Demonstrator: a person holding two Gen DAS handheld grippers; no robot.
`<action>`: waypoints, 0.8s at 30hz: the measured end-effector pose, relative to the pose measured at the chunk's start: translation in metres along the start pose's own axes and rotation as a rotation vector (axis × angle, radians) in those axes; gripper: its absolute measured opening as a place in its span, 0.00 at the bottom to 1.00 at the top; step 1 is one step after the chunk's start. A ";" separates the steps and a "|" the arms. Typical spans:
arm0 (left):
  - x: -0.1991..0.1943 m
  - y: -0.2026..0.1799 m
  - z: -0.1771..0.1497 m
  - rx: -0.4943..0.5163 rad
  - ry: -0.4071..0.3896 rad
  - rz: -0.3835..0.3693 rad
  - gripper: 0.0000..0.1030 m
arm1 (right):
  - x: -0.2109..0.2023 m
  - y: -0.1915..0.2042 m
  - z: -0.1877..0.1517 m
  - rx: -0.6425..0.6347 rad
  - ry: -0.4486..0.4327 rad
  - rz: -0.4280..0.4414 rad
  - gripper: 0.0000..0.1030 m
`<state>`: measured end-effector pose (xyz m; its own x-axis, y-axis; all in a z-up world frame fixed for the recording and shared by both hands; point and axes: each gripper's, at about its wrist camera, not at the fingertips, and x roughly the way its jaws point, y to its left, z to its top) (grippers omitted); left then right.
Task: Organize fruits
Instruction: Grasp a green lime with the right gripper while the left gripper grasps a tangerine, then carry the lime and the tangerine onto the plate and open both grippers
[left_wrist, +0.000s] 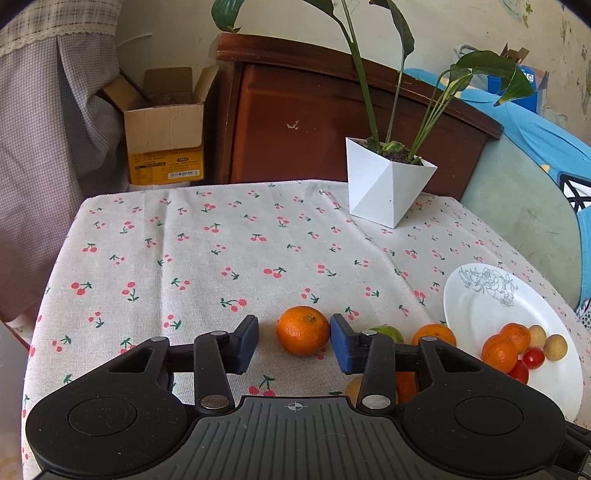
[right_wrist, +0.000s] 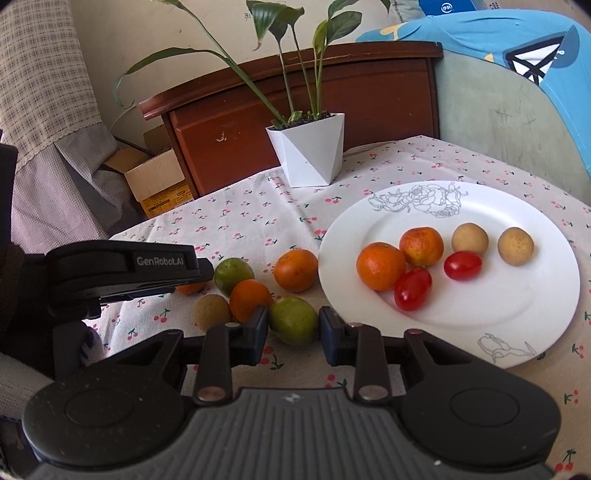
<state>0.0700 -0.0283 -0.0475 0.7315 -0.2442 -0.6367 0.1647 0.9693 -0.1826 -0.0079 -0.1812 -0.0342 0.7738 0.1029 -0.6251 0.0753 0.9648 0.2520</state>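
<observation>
In the left wrist view my left gripper (left_wrist: 294, 338) is open, its blue pads either side of an orange tangerine (left_wrist: 303, 330) on the cherry-print cloth, with gaps on both sides. In the right wrist view my right gripper (right_wrist: 293, 330) is open around a green fruit (right_wrist: 293, 319), pads close to it. The left gripper's body (right_wrist: 122, 269) shows at the left there. Beside it lie another green fruit (right_wrist: 233, 275), two tangerines (right_wrist: 295, 270) and a brown longan (right_wrist: 213, 312). The white plate (right_wrist: 480, 325) holds two tangerines (right_wrist: 380, 266), two cherry tomatoes (right_wrist: 413, 288) and two longans (right_wrist: 515, 246).
A white angular pot with a green plant (left_wrist: 388, 184) stands at the back of the table. Behind are a wooden cabinet (left_wrist: 314, 122), an open cardboard box (left_wrist: 164, 136) and a chair with blue cloth (right_wrist: 517, 74). The table's left edge (left_wrist: 48, 280) drops off.
</observation>
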 end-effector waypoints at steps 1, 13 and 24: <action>0.000 0.000 0.000 0.000 0.001 -0.008 0.29 | 0.000 0.001 0.000 -0.004 0.001 0.000 0.29; -0.022 -0.003 0.000 0.017 -0.012 0.005 0.28 | -0.015 0.003 0.006 -0.014 -0.020 0.006 0.29; -0.050 -0.033 0.007 0.020 -0.042 -0.105 0.28 | -0.049 -0.028 0.021 0.022 -0.055 -0.023 0.29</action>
<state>0.0325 -0.0475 -0.0040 0.7365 -0.3436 -0.5827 0.2545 0.9389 -0.2318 -0.0345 -0.2180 0.0052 0.8052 0.0665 -0.5893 0.1071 0.9611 0.2547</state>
